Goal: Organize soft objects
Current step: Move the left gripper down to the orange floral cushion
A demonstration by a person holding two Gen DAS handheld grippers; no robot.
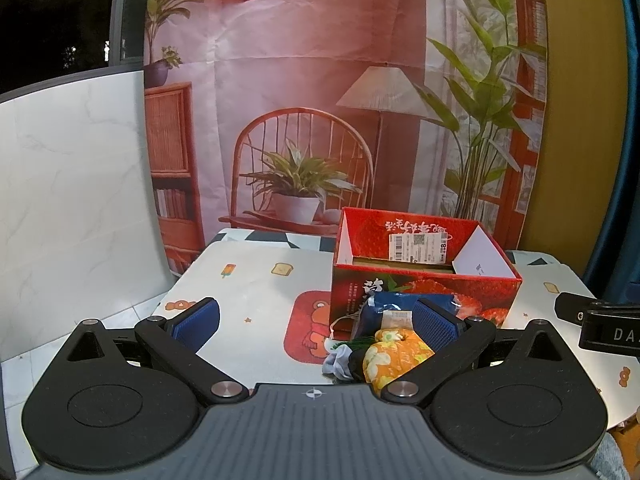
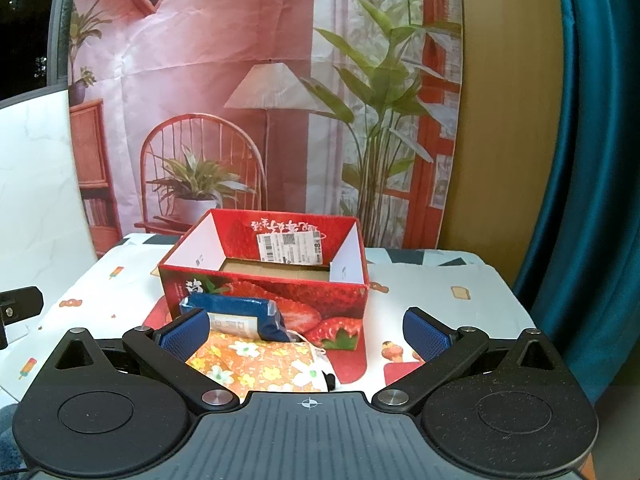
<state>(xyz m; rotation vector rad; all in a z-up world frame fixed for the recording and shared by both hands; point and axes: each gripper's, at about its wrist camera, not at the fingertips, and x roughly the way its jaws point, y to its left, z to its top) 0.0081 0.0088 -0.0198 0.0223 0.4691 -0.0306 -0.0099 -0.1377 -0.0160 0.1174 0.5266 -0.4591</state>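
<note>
An open red strawberry-print box (image 1: pixel 424 292) (image 2: pixel 264 292) stands on the table and looks empty inside. In front of it lie a blue wrapped soft pack (image 1: pixel 390 312) (image 2: pixel 236 314) with a paper label and an orange flowered fabric pouch (image 1: pixel 394 354) (image 2: pixel 260 364) with a drawstring. My left gripper (image 1: pixel 316 326) is open, its right finger beside the pack and pouch. My right gripper (image 2: pixel 306 334) is open too, its left finger next to the pouch and pack. Neither holds anything.
The table carries a white cartoon-print cloth (image 1: pixel 256 280) (image 2: pixel 432 284). A printed room backdrop (image 1: pixel 320 80) hangs behind it, a white marble-look board (image 1: pixel 72 184) leans at the left, and a teal curtain (image 2: pixel 592 160) hangs at the right. The other gripper's black body (image 1: pixel 600 320) (image 2: pixel 16 308) shows at each frame's edge.
</note>
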